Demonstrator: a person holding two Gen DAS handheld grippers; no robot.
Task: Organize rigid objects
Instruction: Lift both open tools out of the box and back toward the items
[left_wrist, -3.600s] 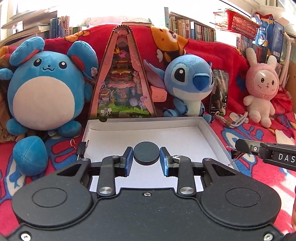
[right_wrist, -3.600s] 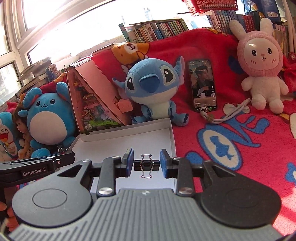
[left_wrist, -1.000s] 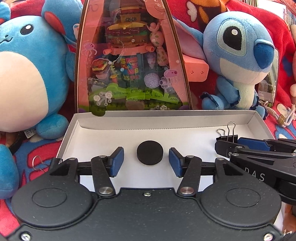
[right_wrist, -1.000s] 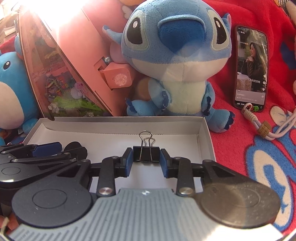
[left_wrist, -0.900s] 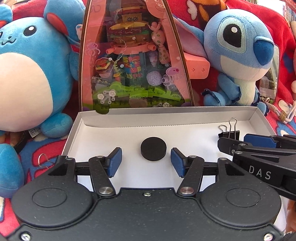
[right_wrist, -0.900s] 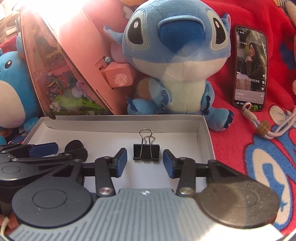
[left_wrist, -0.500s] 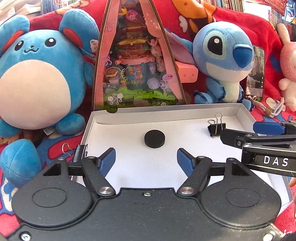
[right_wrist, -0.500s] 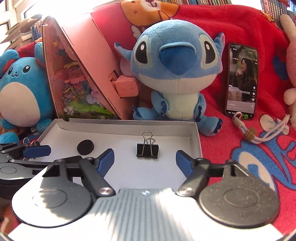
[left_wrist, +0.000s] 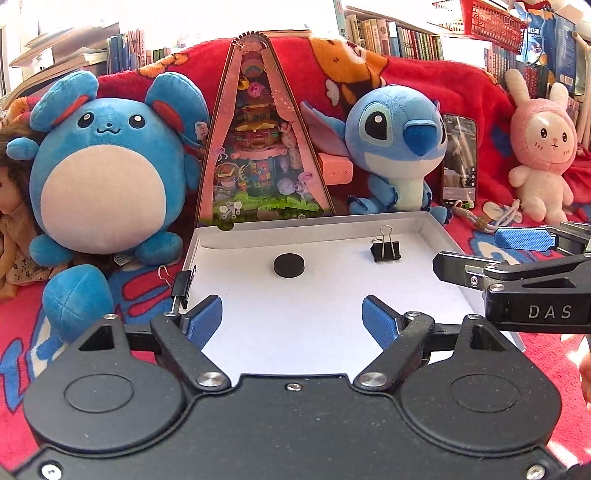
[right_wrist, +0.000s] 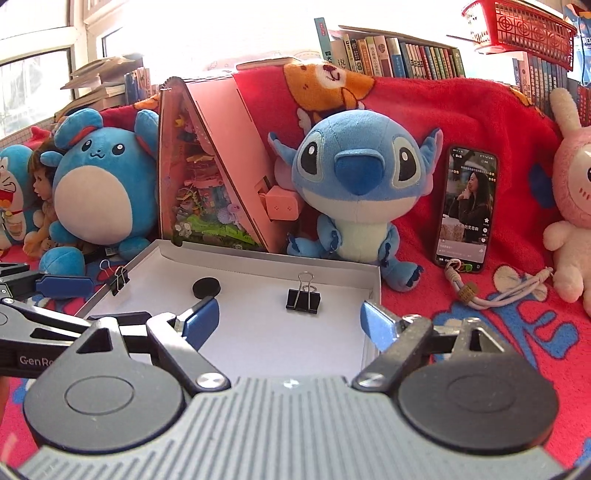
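Note:
A shallow white box (left_wrist: 303, 232) (right_wrist: 371, 291) lies on the red blanket. Inside it rest a black round disc (left_wrist: 289, 265) (right_wrist: 206, 287) and a black binder clip (left_wrist: 386, 249) (right_wrist: 303, 298). My left gripper (left_wrist: 293, 321) hangs above the box's near part, its jaws opening, nothing between them. My right gripper (right_wrist: 290, 323) hovers over the box's near right side, its jaws also opening and empty; from the left wrist it appears at the right (left_wrist: 491, 254). Another black binder clip (left_wrist: 181, 286) (right_wrist: 117, 278) is clamped on the box's left wall.
Behind the box stand a round blue plush (left_wrist: 107, 173), a pink triangular toy box (left_wrist: 258, 155), a blue big-eared plush (left_wrist: 399, 151), a phone (left_wrist: 459, 158) and a pink rabbit plush (left_wrist: 543, 147). A corded strap (right_wrist: 491, 291) lies right of the box. Bookshelves line the back.
Both grippers let go, the left of the disc and the right of the binder clip. Both have opened wide, drawn back and risen; disc and clip stay in the box.

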